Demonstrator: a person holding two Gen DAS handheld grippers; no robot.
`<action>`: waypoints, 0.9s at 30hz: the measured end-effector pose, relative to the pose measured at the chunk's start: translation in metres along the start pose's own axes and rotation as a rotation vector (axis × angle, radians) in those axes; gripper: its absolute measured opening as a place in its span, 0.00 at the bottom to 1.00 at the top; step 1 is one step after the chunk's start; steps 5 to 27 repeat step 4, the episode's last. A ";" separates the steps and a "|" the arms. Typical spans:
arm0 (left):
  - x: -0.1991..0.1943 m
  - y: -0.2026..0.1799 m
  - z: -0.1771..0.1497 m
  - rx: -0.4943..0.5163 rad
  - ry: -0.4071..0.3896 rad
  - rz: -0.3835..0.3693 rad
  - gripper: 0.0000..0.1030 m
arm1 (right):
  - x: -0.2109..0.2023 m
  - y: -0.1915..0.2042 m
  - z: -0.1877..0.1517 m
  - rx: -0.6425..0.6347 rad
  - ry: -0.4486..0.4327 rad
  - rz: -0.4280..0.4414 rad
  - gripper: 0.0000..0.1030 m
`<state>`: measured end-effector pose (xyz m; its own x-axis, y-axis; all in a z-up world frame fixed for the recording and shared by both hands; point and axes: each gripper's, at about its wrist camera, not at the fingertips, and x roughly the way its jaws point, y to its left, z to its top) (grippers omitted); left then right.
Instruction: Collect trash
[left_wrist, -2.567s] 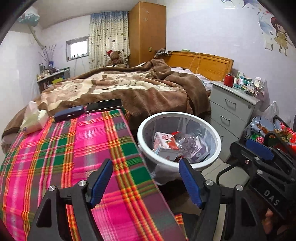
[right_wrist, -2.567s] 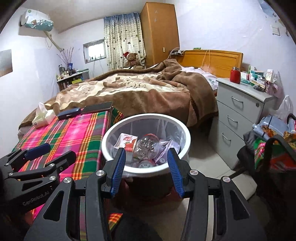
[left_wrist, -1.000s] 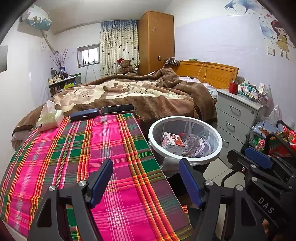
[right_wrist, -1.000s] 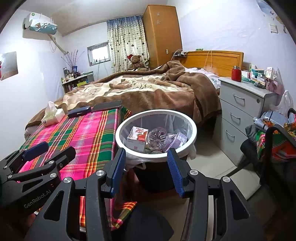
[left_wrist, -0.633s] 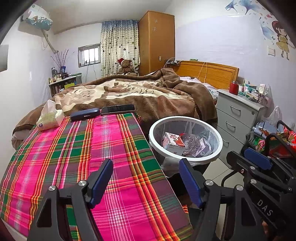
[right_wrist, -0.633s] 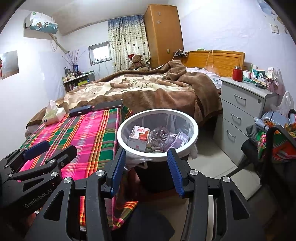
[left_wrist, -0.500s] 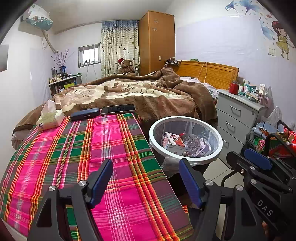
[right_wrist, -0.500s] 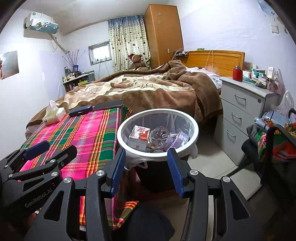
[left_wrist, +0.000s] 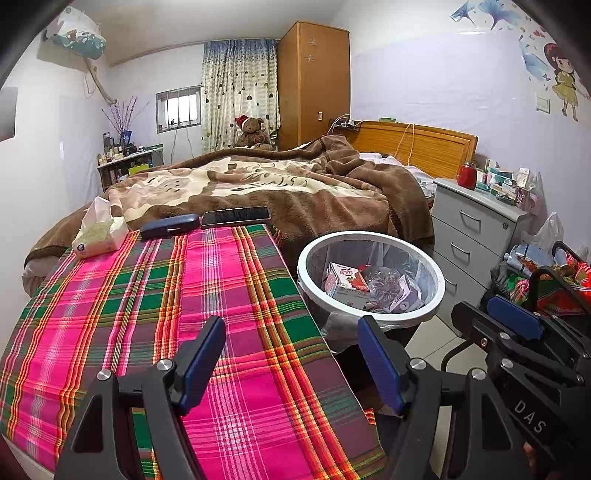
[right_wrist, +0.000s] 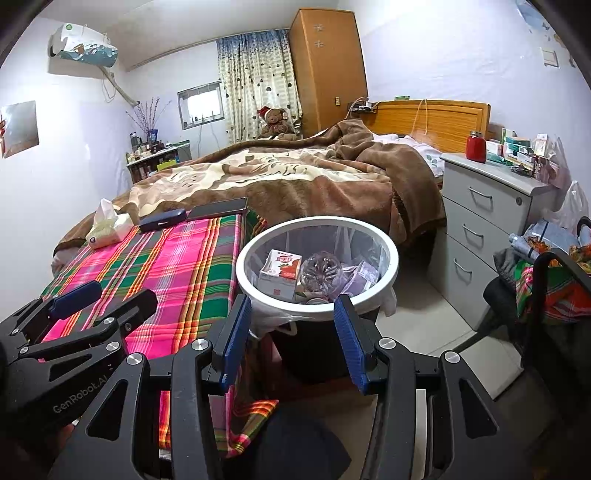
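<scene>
A white-rimmed trash bin (left_wrist: 371, 320) with a clear liner stands on the floor beside the plaid-covered table (left_wrist: 155, 317); it also shows in the right wrist view (right_wrist: 317, 307). Inside lie a red-and-white carton (right_wrist: 279, 273), a crushed clear plastic bottle (right_wrist: 320, 273) and a purple packet (right_wrist: 364, 275). My left gripper (left_wrist: 291, 365) is open and empty above the table's near right part. My right gripper (right_wrist: 293, 341) is open and empty, in front of the bin and apart from it.
At the table's far edge lie a tissue pack (left_wrist: 99, 232), a dark blue case (left_wrist: 170, 226) and a phone (left_wrist: 236, 216). Behind is a bed with a brown blanket (left_wrist: 277, 188). A grey drawer unit (left_wrist: 476, 236) stands right of the bin; bags (left_wrist: 546, 280) lie at the far right.
Both grippers drew back and rose from the bin over the last seconds; in the last half second almost nothing moved. Both stayed open and empty.
</scene>
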<state>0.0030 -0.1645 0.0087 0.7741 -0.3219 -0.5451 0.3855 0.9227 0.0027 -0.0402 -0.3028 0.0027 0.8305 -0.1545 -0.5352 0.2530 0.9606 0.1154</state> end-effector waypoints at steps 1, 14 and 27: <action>0.000 0.000 0.000 -0.001 0.000 0.000 0.71 | 0.000 0.001 0.000 0.000 0.000 0.001 0.47; 0.000 -0.001 0.000 -0.001 0.003 -0.004 0.71 | 0.000 0.002 0.000 0.001 0.003 0.003 0.47; 0.000 -0.001 0.000 -0.001 0.003 -0.004 0.71 | 0.000 0.002 0.000 0.001 0.003 0.003 0.47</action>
